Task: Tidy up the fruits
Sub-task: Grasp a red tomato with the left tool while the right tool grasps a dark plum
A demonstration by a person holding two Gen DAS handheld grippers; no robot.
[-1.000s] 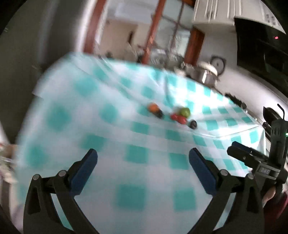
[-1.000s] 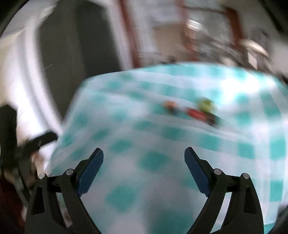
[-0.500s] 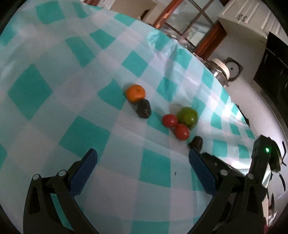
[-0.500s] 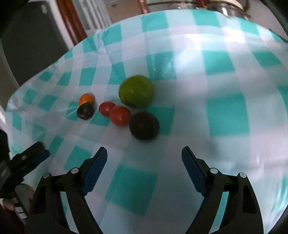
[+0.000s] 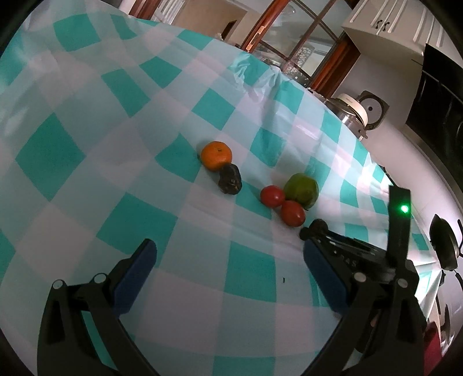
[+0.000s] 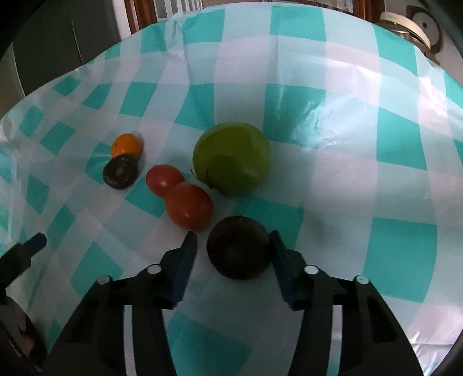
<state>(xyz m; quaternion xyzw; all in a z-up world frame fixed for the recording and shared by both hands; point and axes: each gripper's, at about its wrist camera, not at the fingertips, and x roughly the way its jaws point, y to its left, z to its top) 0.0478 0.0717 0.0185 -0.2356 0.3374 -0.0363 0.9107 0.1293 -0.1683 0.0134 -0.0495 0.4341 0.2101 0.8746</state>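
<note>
The right wrist view shows the dark fruit (image 6: 238,248) whole, sitting between the fingers of the right gripper (image 6: 233,245). The right pad (image 6: 279,254) is at or just against its side; the left pad (image 6: 185,254) stands a little apart, so the jaws are half closed around the fruit and not yet clamped on it. The left wrist view shows only a sliver of that fruit (image 5: 317,224), the rest hidden behind the right gripper (image 5: 347,254), whose body carries a green light. That view in turn shows the room, which the right view mostly crops out.

The worktop (image 5: 115,121) is covered with a creased, glossy cloth of teal and white checks. Beyond its far edge are a wood-framed glass door (image 5: 292,37), white cabinets (image 5: 385,20), a steel pot with a pale lid (image 5: 351,111) and a dark pan (image 5: 444,245) at the right.

The fruits lie in a loose row. An orange (image 6: 126,145) touches a second dark fruit (image 6: 120,172). Apart from them, two tomatoes touch each other, the far tomato (image 6: 164,179) and the near tomato (image 6: 189,209), with a green fruit (image 6: 231,157) just beside them. The near tomato lies just beyond the right gripper's left fingertip.

The left gripper (image 5: 228,272) is wide open and empty above bare cloth, with all the fruit well ahead of it; its tip shows at the left edge of the right view (image 6: 34,243).
</note>
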